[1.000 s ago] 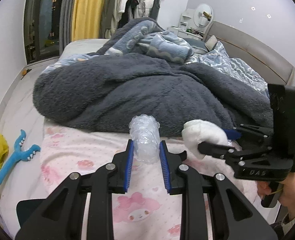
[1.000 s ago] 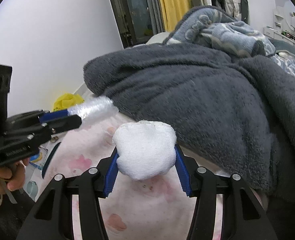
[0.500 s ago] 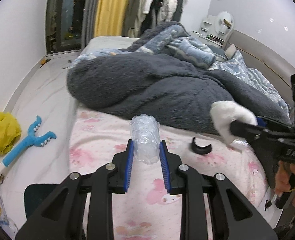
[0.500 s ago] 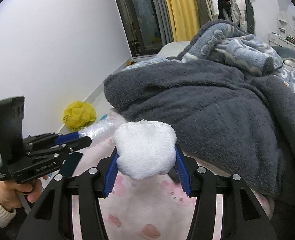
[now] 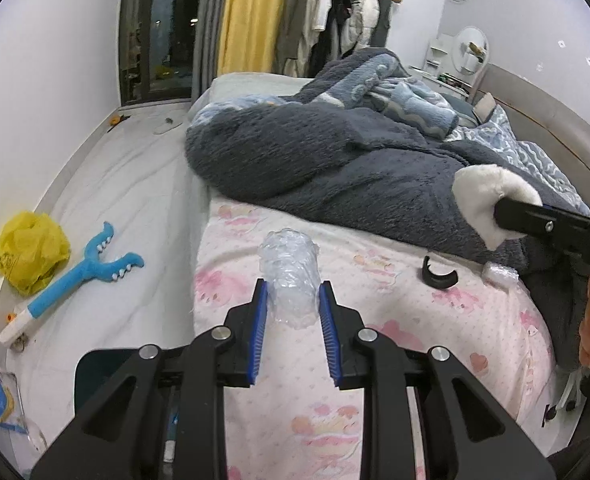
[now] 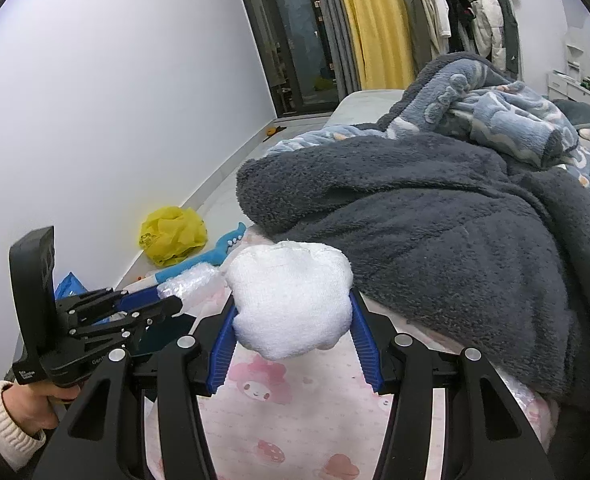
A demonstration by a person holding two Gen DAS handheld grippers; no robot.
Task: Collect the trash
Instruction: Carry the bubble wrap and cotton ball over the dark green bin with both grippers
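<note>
From the left wrist view, the left gripper has its jaws pinching a crumpled roll of clear bubble wrap, held above the pink patterned sheet at the foot of the bed. The wrap looks very light and springy; it crushes easily and its film is slick, so a hold across its thick middle, as here, seems safer than one near an end. At the right edge the right gripper carries a white wad over the dark grey blanket. Still lying on the sheet are a small black curved piece, stiff-looking and thin, probably best taken across its arc, and a small clear scrap of wrap just beside the blanket's edge. On the floor to the left lie a crumpled yellow bag and a blue plush toy.

From the right wrist view, the right gripper has its jaws closed on the white wad, a soft, fluffy lump like tissue or cotton that bulges out beyond the pads. It should weigh almost nothing and squash rather than slip. The left gripper shows at lower left, a hand on its handle, the bubble wrap between its jaws. The yellow bag sits by the wall beyond.
</note>
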